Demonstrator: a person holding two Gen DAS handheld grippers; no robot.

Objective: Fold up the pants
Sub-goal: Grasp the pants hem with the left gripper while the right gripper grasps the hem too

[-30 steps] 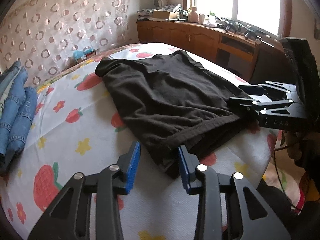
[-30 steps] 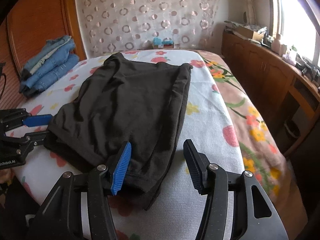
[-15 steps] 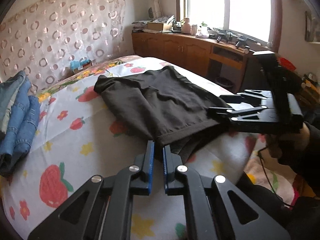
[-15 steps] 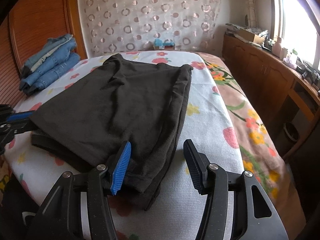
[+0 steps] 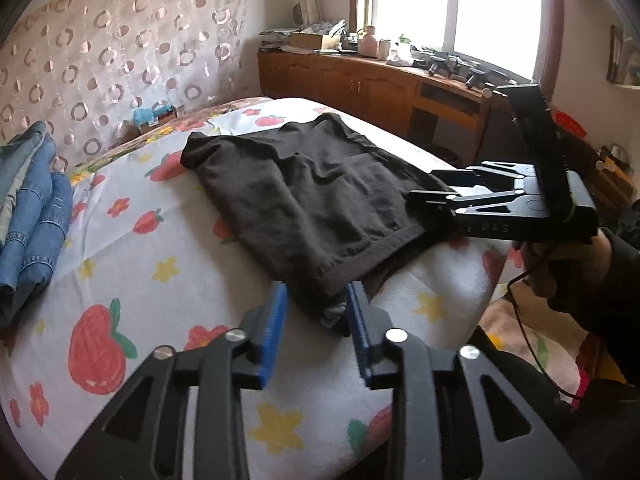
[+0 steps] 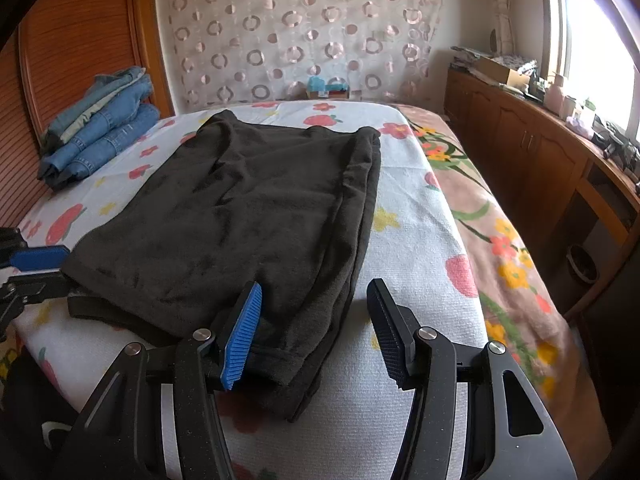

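The black pants (image 5: 316, 200) lie folded flat on the flowered bed sheet (image 5: 168, 280); they also show in the right wrist view (image 6: 240, 216). My left gripper (image 5: 318, 312) is open, its blue pads on either side of the near corner of the pants. My right gripper (image 6: 314, 322) is open, with the other near corner of the pants between its pads. The right gripper also shows in the left wrist view (image 5: 432, 196) at the pants' right edge. The left gripper shows at the left edge of the right wrist view (image 6: 32, 264).
A stack of folded blue jeans (image 6: 96, 136) lies at the far left of the bed by the wooden headboard (image 6: 76, 44). A wooden cabinet (image 6: 532, 152) with clutter runs under the window on the right. The bed's near edge (image 6: 360, 440) is just below the grippers.
My left gripper, shut half a second ago, has opened again around the pants' near corner. The pants' near left edge has shifted. The right gripper stays open in place.
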